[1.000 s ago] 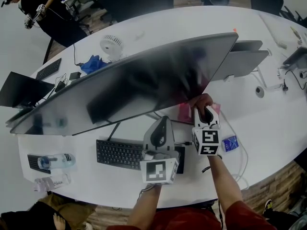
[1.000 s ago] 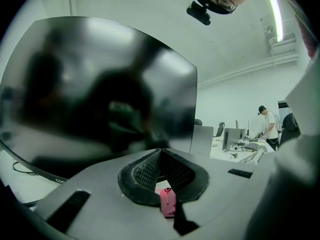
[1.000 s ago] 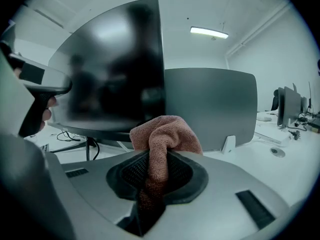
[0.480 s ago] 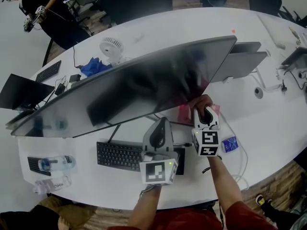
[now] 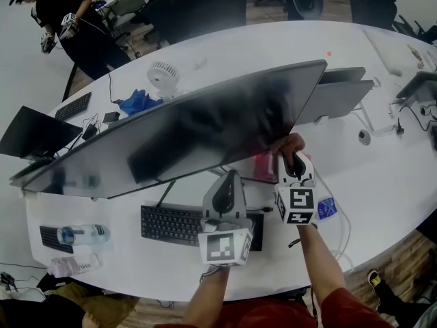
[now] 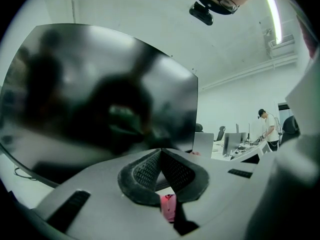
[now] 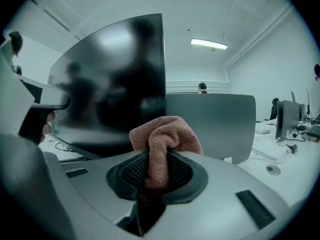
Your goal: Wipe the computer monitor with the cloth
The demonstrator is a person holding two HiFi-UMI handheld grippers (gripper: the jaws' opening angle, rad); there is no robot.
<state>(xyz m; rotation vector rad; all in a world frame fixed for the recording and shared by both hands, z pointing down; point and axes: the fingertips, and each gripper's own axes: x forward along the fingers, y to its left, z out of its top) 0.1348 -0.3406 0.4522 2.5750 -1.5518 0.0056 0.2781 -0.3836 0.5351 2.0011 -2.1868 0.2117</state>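
Between the jaws of the right gripper (image 7: 157, 170) sits the cloth (image 7: 166, 134): pinkish terry, bunched, pinched at its middle with a wad sticking out past the pads. Jaws clamped on it, firm hold by the look.

Monitor (image 5: 184, 125) is a wide dark screen, standing on the white desk (image 5: 382, 176). Long axis runs across the desk, low-left to high-right in the head view. From the right gripper view the screen (image 7: 112, 79) lies ahead and to the left of the cloth, its right vertical edge almost straight above the wad. So the cloth is at the screen's lower right corner, and nearly all the glass extends off to the left. Can't tell if cloth and glass are touching yet; looks just short.

My read: wipe not yet under way. Next move is press in, then sweep left along the long axis.

Right gripper is the nearer tool. Left gripper (image 6: 160, 170) has its pads closed tip to tip with nothing between them. It sits just beside the right one, under the screen's lower edge and above the keyboard (image 5: 181, 223), pointing up at the glass (image 6: 100, 99).

Risk: screen looks tall on a thin stand, so a hard push at the corner could swivel it.

Behind the right end stands a second monitor, grey back facing us (image 7: 215, 121).
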